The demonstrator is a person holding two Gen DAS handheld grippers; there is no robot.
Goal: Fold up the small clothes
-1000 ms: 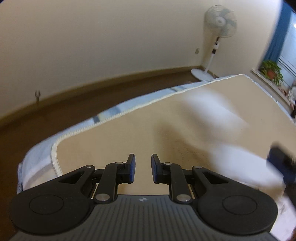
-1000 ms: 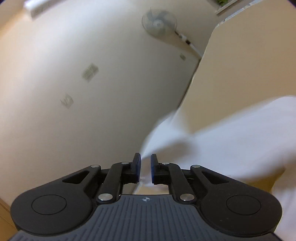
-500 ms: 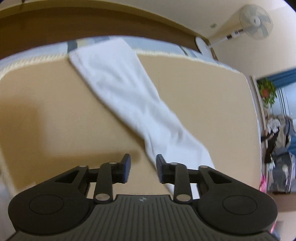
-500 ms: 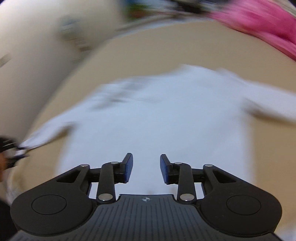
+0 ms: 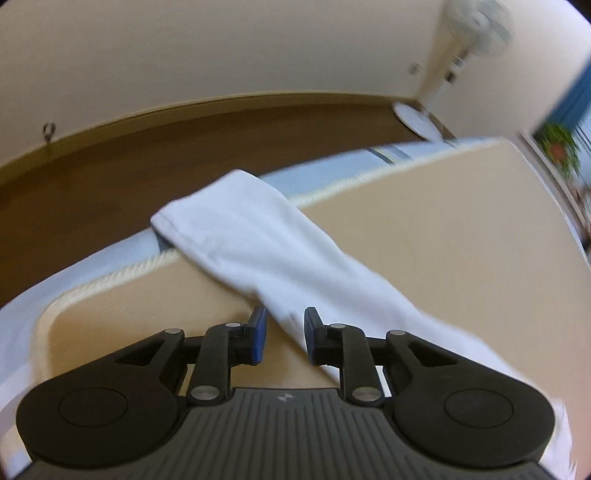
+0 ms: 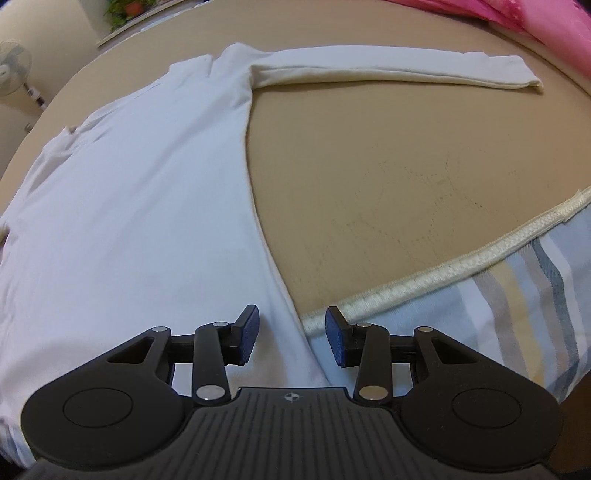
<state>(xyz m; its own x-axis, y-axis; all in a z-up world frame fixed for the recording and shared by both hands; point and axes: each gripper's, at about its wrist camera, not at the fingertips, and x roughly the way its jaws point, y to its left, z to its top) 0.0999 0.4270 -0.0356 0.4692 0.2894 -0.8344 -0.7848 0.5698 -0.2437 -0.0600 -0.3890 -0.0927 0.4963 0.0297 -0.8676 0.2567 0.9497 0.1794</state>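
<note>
A soft white long-sleeved shirt [image 6: 140, 192] lies flat on the tan mat [image 6: 424, 177] — one sleeve [image 5: 266, 236] drooping over its corded edge. The left gripper [image 5: 282, 338] is closing, the right gripper [image 6: 291, 338] opening, neither pinching cloth. Pink fabric [image 6: 546, 22] lies beyond.

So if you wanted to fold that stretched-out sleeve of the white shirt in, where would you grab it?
Probably at the cuff of the sleeve. It lies flat and straight across the tan cover, away from the shirt's body, with bare cover around its free end. Coming from above at that end, pinching across the cuff's edge, lets the whole sleeve swing back over the body.
</note>
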